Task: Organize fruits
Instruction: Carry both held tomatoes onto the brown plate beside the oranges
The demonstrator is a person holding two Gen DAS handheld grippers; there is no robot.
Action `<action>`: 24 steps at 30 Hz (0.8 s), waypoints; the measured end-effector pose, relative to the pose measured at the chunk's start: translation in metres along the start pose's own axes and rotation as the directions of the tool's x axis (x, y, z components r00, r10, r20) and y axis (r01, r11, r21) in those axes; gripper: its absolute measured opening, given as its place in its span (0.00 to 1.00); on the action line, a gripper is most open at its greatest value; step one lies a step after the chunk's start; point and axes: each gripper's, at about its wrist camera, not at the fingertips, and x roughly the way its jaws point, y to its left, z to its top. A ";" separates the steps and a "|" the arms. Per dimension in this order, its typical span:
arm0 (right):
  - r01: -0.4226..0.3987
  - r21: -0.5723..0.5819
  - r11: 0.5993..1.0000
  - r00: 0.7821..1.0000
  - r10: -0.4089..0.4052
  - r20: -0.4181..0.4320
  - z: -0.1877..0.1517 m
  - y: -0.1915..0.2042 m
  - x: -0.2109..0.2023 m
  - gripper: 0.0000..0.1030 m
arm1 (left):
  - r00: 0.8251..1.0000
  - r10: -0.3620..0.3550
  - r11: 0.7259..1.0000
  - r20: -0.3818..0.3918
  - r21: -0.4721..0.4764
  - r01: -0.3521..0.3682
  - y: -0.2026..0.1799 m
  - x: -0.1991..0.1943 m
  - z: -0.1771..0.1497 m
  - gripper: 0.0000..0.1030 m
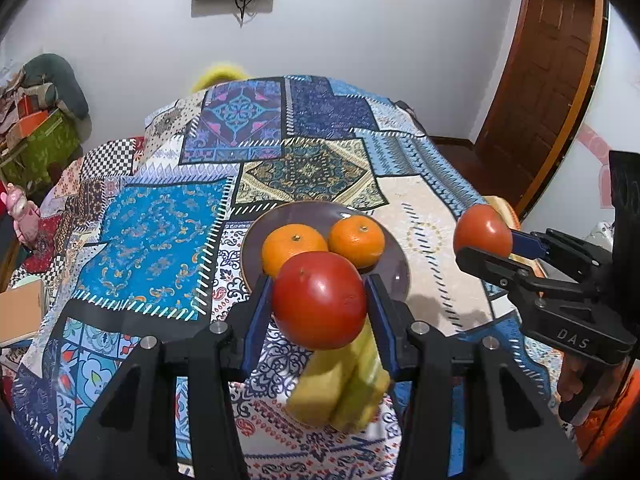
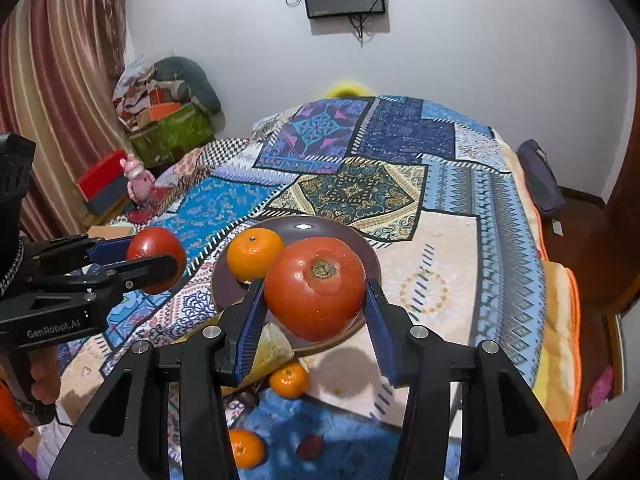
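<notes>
Left gripper [image 1: 320, 304] clamps a round red tomato [image 1: 319, 300]; right gripper [image 2: 316, 292] clamps another red tomato [image 2: 315, 288]. Both hang over the brown round plate [image 2: 344, 228] holding glossy orange tangerines [image 1: 356, 240], probably for drop-off. Yellow bananas [image 1: 344, 384] lie below, blurred.

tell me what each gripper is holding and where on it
Each holds a tomato across its sides, between the fingers: left gripper on one tomato, right gripper on another tomato.
</notes>
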 end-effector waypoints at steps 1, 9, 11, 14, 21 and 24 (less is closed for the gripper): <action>0.000 -0.002 1.000 1.000 0.000 -0.006 0.000 0.000 0.004 0.44 | 1.000 0.001 1.000 -0.006 -0.003 -0.001 0.002 0.005 0.000 0.45; 0.002 -0.005 1.000 0.997 -0.002 -0.075 0.000 -0.004 0.041 0.44 | 0.998 -0.007 1.000 -0.063 -0.030 0.005 0.019 0.043 -0.003 0.45; 0.001 -0.008 1.000 0.995 -0.001 -0.095 -0.001 -0.005 0.049 0.44 | 0.997 -0.012 0.999 -0.078 -0.031 0.010 0.022 0.051 -0.005 0.45; -0.003 -0.013 1.000 0.993 0.001 -0.120 -0.002 -0.006 0.059 0.44 | 0.995 -0.018 0.999 -0.096 -0.031 0.015 0.023 0.062 -0.007 0.45; -0.027 -0.014 1.000 0.986 0.024 -0.163 -0.003 -0.006 0.077 0.44 | 0.991 -0.037 0.998 -0.128 -0.052 0.030 0.025 0.082 -0.010 0.45; -0.031 -0.028 0.999 0.984 0.026 -0.174 -0.002 -0.003 0.082 0.44 | 0.990 -0.047 0.998 -0.132 -0.054 0.041 0.024 0.086 -0.010 0.45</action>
